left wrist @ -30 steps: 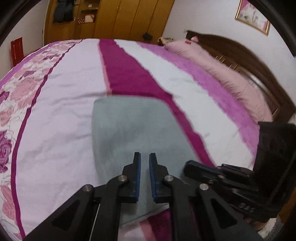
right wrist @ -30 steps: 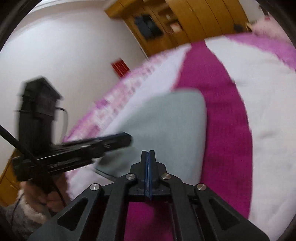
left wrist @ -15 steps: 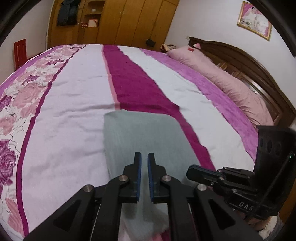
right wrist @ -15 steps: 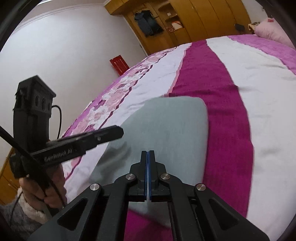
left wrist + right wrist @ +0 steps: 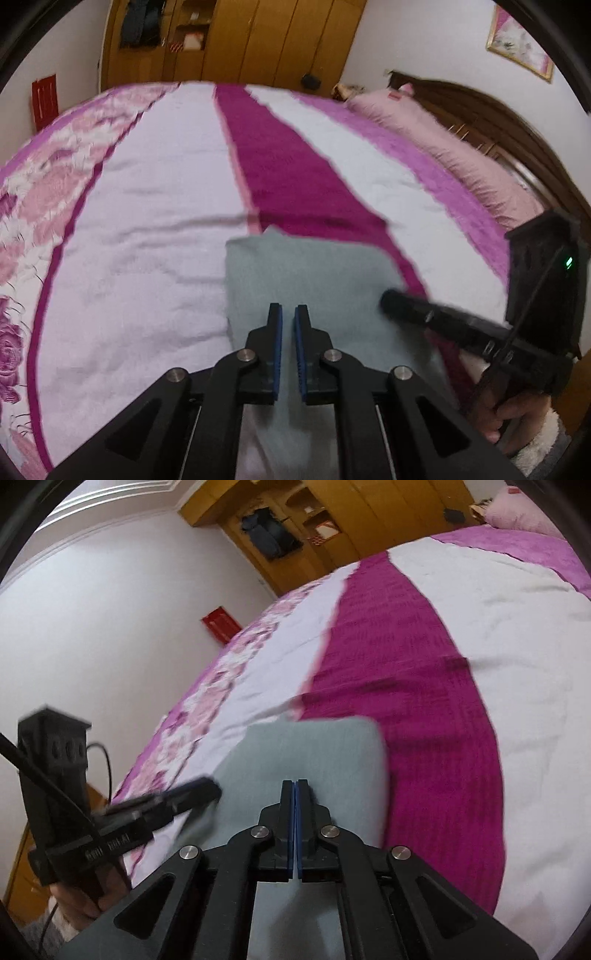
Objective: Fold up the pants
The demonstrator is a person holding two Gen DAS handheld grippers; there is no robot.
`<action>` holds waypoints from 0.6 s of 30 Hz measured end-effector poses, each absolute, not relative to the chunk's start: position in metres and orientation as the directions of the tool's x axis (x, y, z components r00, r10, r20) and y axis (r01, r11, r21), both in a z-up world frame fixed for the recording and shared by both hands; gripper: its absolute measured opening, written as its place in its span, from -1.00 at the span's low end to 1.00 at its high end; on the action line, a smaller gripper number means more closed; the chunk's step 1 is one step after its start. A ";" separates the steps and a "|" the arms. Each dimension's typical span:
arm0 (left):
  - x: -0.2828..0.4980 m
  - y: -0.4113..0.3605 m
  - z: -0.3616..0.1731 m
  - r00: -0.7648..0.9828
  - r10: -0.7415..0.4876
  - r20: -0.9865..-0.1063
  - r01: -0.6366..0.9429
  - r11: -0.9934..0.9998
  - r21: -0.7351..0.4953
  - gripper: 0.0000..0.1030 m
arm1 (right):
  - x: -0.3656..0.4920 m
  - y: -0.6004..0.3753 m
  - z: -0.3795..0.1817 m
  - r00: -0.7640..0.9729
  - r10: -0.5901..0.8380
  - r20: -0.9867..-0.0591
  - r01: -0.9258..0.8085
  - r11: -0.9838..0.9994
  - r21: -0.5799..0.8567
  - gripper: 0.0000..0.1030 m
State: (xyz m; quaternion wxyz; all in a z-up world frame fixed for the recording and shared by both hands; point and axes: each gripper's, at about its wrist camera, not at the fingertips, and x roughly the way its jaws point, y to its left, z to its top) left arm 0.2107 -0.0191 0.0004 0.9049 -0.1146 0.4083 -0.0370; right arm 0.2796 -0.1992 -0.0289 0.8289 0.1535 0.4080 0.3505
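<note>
Two grippers we hold over the folded grey pants [image 5: 314, 273] on the bedspread [image 5: 147, 221]: left gripper [image 5: 288, 314] nearly closed, right gripper [image 5: 294, 788] fully closed, both empty.

A bed [image 5: 155, 206] under a pink, white and magenta striped cover, a pink pillow [image 5: 443, 147], a brown headboard [image 5: 517, 136], a yellow wooden wardrobe [image 5: 258, 40] and a framed picture [image 5: 521, 44] fill the room.
</note>
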 end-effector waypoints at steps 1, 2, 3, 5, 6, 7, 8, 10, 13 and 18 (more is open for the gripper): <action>0.215 -0.017 -0.009 0.648 -0.168 -0.742 -0.034 0.968 -0.249 -0.89 | 0.283 -0.197 -0.033 0.411 0.699 -0.585 -0.445 0.714 0.541 -1.00; 0.217 -0.015 -0.014 0.652 -0.180 -0.737 -0.032 0.964 -0.264 -0.89 | 0.283 -0.197 -0.033 0.409 0.699 -0.587 -0.442 0.715 0.542 -1.00; 0.216 -0.013 -0.013 0.660 -0.187 -0.728 -0.023 0.963 -0.268 -0.89 | 0.281 -0.197 -0.029 0.418 0.696 -0.584 -0.449 0.717 0.533 -1.00; 0.211 -0.010 -0.006 0.650 -0.209 -0.731 -0.005 0.960 -0.279 -0.85 | 0.269 -0.201 -0.015 0.448 0.668 -0.594 -0.458 0.742 0.489 -1.00; 0.207 -0.008 -0.002 0.643 -0.224 -0.732 -0.001 0.956 -0.293 -0.79 | 0.264 -0.206 -0.010 0.455 0.669 -0.588 -0.457 0.742 0.491 -1.00; 0.202 -0.005 0.003 0.636 -0.247 -0.731 0.003 0.948 -0.317 -0.57 | 0.258 -0.213 -0.007 0.448 0.685 -0.575 -0.455 0.728 0.513 -1.00; 0.194 -0.001 0.007 0.630 -0.275 -0.726 0.008 0.937 -0.348 -0.22 | 0.251 -0.221 -0.005 0.423 0.709 -0.565 -0.446 0.705 0.551 -0.76; 0.174 0.005 0.012 0.626 -0.303 -0.719 0.005 0.923 -0.385 0.38 | 0.237 -0.233 -0.007 0.374 0.741 -0.558 -0.428 0.671 0.605 -0.38; 0.151 0.007 0.004 0.592 -0.375 -0.713 0.001 0.885 -0.465 0.50 | 0.211 -0.249 -0.021 0.320 0.765 -0.559 -0.386 0.644 0.661 -0.27; 0.137 -0.001 -0.037 0.479 -0.505 -0.718 -0.019 0.812 -0.584 0.49 | 0.194 -0.263 -0.050 0.275 0.781 -0.562 -0.318 0.625 0.713 0.00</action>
